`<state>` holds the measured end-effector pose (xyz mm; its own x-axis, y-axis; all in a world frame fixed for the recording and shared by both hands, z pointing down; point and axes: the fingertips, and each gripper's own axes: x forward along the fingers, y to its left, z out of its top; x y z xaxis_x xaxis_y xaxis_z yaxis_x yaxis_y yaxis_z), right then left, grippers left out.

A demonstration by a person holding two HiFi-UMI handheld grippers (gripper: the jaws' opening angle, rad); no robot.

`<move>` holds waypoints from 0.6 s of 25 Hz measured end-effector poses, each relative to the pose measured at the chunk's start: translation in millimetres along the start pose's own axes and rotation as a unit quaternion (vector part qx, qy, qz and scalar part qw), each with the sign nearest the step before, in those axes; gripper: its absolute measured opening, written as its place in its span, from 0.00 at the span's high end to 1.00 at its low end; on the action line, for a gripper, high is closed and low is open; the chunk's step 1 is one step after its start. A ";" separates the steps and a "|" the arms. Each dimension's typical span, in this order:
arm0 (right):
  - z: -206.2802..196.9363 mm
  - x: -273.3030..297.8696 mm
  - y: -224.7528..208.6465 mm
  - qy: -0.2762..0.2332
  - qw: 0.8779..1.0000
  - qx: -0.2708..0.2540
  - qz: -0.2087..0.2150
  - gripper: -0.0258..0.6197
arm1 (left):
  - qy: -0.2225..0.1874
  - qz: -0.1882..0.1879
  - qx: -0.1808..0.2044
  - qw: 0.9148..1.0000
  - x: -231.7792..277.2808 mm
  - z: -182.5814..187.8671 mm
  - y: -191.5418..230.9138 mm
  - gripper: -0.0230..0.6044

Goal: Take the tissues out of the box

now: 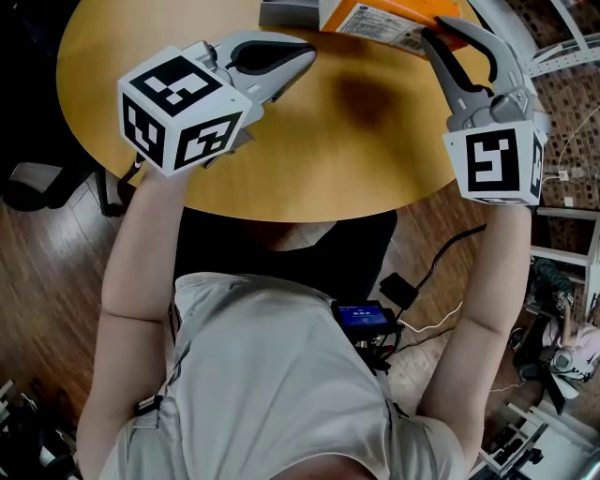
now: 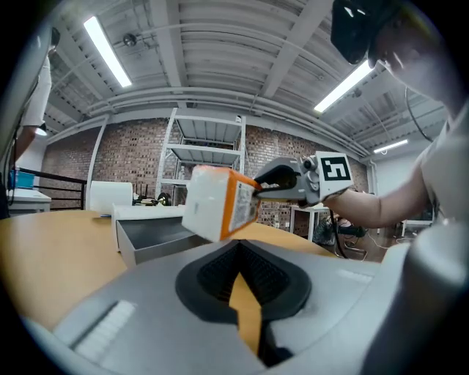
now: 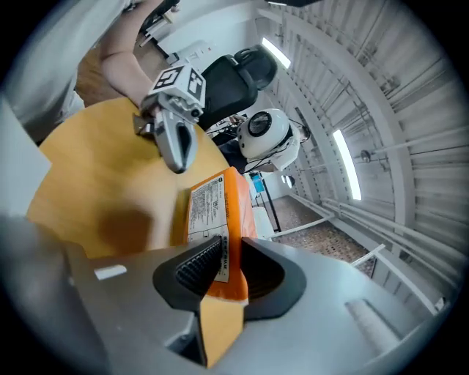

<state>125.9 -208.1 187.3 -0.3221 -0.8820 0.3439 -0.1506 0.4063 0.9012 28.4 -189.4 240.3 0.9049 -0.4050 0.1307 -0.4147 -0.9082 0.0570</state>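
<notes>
An orange and white tissue box (image 1: 375,19) hangs tilted above the far edge of the round wooden table (image 1: 309,150). My right gripper (image 1: 441,30) is shut on one end of it, pads pressed on the printed side and the orange side (image 3: 212,212). The left gripper view shows the box (image 2: 220,201) lifted off the table, held by the right gripper (image 2: 282,179). No tissue shows outside the box. My left gripper (image 1: 305,54) hovers over the table's left part, pointing towards the box, shut with nothing in it (image 2: 238,253). It also shows in the right gripper view (image 3: 179,150).
A grey open tray (image 2: 157,234) lies on the table just behind the box, partly seen at the top of the head view (image 1: 286,13). A white roll (image 2: 110,195) stands behind it. Cables and a small device (image 1: 366,317) lie on the wooden floor below.
</notes>
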 end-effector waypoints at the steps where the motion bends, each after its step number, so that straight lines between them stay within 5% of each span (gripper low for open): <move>1: -3.8 -2.9 14.0 0.011 1.000 -0.005 0.014 0.83 | -0.001 0.001 0.001 1.000 -1.4 0.3 0.2 0.96; 6: -13.1 6.7 66.3 -0.003 0.999 -0.022 0.038 0.81 | -0.001 0.002 0.001 1.000 -3.1 0.0 -2.7 0.96; 10: -18.9 1.7 64.9 -0.018 1.000 0.003 0.023 0.76 | -0.001 0.001 0.001 1.000 -1.5 1.5 -5.0 0.96; 13: -7.2 -18.3 46.9 -0.066 0.995 0.074 0.000 0.72 | 0.000 -0.001 0.001 1.000 0.2 3.3 -5.7 0.96; 15: 11.3 -33.5 41.6 -0.128 0.978 0.163 0.024 0.72 | -0.001 0.000 0.003 1.000 0.1 4.4 -5.5 0.96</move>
<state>119.9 -158.9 210.3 -0.5530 -0.7883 0.2697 -0.4066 0.5378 0.7385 31.2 -184.9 235.7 0.9051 -0.4051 0.1294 -0.4142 -0.9087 0.0520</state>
